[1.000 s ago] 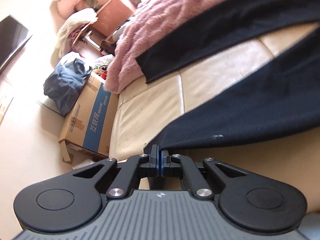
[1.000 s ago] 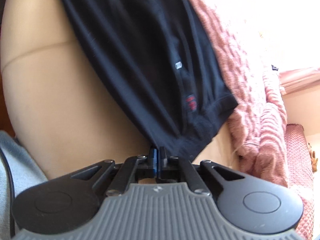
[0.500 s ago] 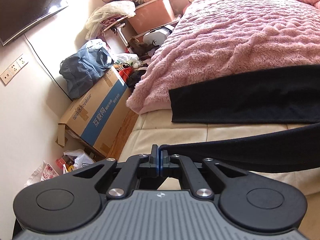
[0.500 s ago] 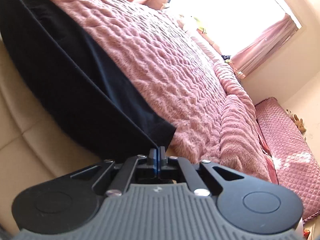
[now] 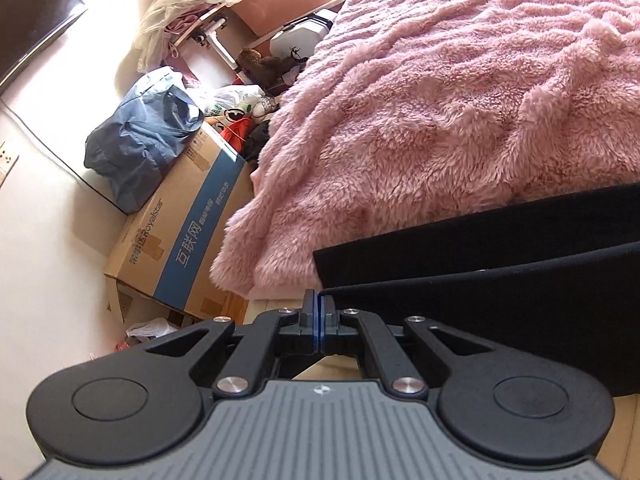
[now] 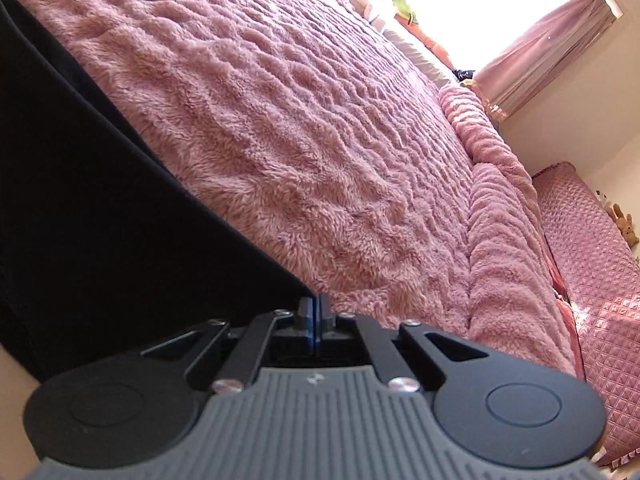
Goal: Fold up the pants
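A box (image 5: 176, 240) with a blue bag (image 5: 140, 144) on top sits at nine o'clock, beside the bed's pink blanket (image 5: 460, 100). The left gripper (image 5: 319, 304) is clamped on the pants (image 5: 500, 284) hem, the right gripper (image 6: 315, 308) pinched on the cloth's edge at twelve o'clock. Since half a second ago, the held leg has come closer over the other.

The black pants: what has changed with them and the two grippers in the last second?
Both grippers carried their pinched edges of the black pants up and over toward the pink blanket; the lifted leg now lies almost on the other leg, near the blanket's edge. Nothing was released: the left gripper and right gripper stayed shut on the fabric.
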{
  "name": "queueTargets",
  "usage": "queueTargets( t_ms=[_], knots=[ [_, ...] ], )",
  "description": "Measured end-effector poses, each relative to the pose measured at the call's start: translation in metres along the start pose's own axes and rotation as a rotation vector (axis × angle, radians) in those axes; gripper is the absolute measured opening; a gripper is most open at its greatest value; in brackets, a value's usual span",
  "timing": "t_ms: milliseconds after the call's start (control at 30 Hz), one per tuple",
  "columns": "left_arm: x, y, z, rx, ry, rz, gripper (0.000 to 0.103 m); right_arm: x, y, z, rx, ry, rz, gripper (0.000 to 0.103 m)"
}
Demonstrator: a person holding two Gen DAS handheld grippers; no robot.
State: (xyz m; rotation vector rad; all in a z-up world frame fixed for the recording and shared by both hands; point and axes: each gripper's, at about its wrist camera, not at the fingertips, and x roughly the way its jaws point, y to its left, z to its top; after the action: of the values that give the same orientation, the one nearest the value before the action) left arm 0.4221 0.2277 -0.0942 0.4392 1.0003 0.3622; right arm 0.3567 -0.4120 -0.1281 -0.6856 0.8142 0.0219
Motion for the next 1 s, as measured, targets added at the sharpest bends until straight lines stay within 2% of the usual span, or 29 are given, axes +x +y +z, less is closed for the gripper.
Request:
queueTargets(
  t_ms=[200, 367, 500, 567, 633, 667, 700, 733, 800, 867, 1000],
  knots=[
    [0.045, -0.030, 0.030, 0.032, 0.034, 0.019, 0.000, 0.062, 0.006, 0.018, -0.001, 0.059, 0.021, 0.000],
    [0.063, -0.040, 0.033, 0.081, 0.044, 0.019, 0.000, 0.083, 0.009, 0.015, 0.026, 0.082, 0.050, 0.000],
    [0.070, -0.045, 0.033, 0.077, 0.041, 0.009, 0.000, 0.090, 0.010, 0.012, 0.059, 0.084, 0.056, 0.000],
    [0.073, -0.047, 0.033, 0.086, 0.033, 0.005, 0.004, 0.091, 0.012, 0.013, 0.070, 0.087, 0.050, 0.000],
    [0.072, -0.041, 0.031, 0.065, 0.013, -0.017, 0.014, 0.091, 0.013, 0.013, 0.082, 0.092, 0.036, 0.001],
    [0.071, -0.036, 0.031, 0.047, -0.003, -0.035, 0.017, 0.090, 0.013, 0.014, 0.096, 0.093, 0.027, 0.007],
    [0.070, -0.030, 0.033, 0.020, -0.006, -0.037, 0.028, 0.088, 0.013, 0.014, 0.117, 0.086, 0.017, 0.026],
    [0.069, -0.022, 0.032, -0.011, -0.012, -0.038, 0.046, 0.083, 0.012, 0.015, 0.140, 0.073, 0.005, 0.043],
    [0.067, -0.004, 0.030, -0.074, -0.028, -0.036, 0.060, 0.073, 0.012, 0.016, 0.187, 0.055, -0.012, 0.045],
    [0.064, 0.020, 0.027, -0.160, -0.033, -0.072, 0.060, 0.062, 0.015, 0.016, 0.234, 0.047, -0.025, 0.045],
    [0.063, 0.071, 0.000, -0.446, -0.044, -0.247, 0.060, 0.032, 0.031, 0.011, 0.341, -0.007, 0.036, 0.046]
  ],
)
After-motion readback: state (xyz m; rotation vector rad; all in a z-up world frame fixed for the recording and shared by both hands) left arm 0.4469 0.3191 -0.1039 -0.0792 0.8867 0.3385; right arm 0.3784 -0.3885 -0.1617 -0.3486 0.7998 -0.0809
